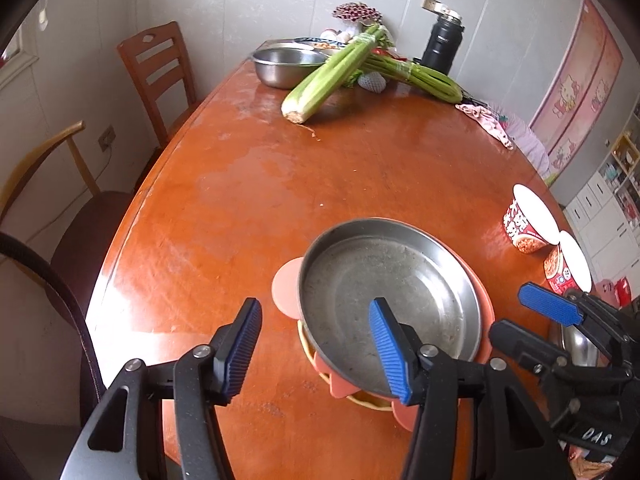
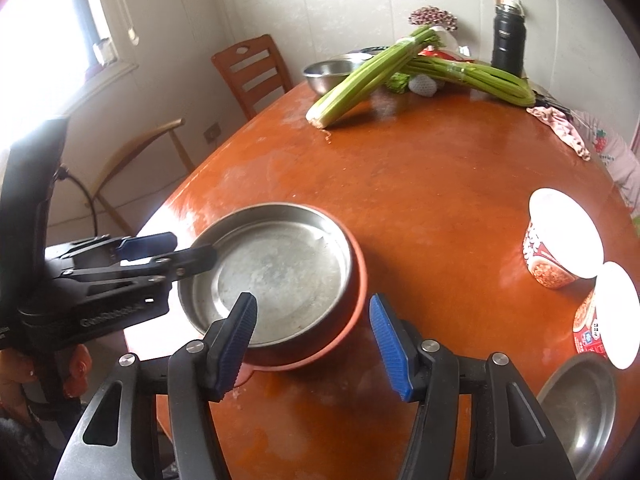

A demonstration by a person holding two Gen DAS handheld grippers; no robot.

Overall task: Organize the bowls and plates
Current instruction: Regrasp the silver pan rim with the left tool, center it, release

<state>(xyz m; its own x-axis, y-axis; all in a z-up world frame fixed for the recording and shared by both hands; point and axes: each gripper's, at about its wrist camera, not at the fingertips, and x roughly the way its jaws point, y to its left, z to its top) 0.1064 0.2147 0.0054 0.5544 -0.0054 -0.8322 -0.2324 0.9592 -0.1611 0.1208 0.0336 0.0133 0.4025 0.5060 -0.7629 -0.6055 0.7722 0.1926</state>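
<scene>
A round steel plate [image 1: 388,292] tops a stack on a pink plate [image 1: 286,284] and a yellow bowl [image 1: 360,400], near the front of the wooden table [image 1: 240,200]. My left gripper [image 1: 316,348] is open and straddles the steel plate's left rim: one pad hangs over the inside, the other stands clear outside. In the right wrist view my right gripper [image 2: 314,348] is open across the near right rim of the steel plate [image 2: 276,272] and pink plate [image 2: 360,300]. Each view shows the other gripper: the right gripper [image 1: 532,328] and the left gripper [image 2: 176,254].
Two instant noodle cups [image 2: 560,240] and a small steel dish [image 2: 580,404] stand at the right. At the back lie celery bunches [image 1: 332,72], a steel bowl [image 1: 288,66], a black flask [image 1: 442,44] and a pink cloth [image 1: 486,120]. Chairs [image 1: 160,68] line the table's left side.
</scene>
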